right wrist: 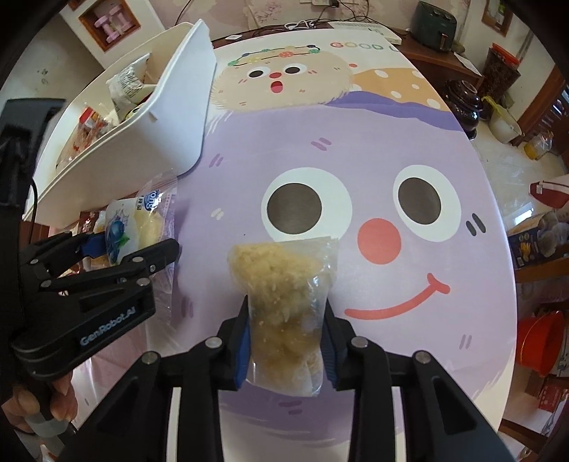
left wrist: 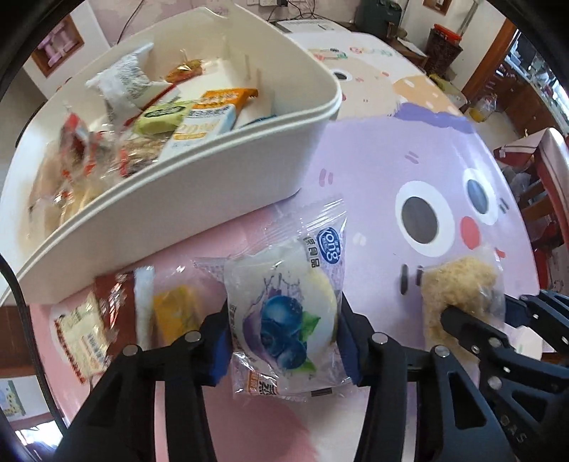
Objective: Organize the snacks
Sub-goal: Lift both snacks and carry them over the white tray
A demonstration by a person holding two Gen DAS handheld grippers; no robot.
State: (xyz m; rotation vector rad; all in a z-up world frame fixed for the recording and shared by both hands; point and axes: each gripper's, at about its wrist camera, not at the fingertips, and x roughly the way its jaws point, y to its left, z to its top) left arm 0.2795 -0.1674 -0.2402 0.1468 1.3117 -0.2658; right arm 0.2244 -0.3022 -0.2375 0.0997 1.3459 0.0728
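Bench (right wrist: pixel 355 149) covered by a cartoon-printed cloth: a purple smiling face with a red nose. Beyond its far edge, a dark green appliance (right wrist: pixel 436 25); at right, a dark lidded pot (right wrist: pixel 464 106), an orange-lidded jar (right wrist: pixel 501 71) and a red bucket (right wrist: pixel 540 341).

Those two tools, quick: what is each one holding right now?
Left tool: closed on the blueberry snack packet.
Right tool: closed on the clear bag of pale crumbly snack.
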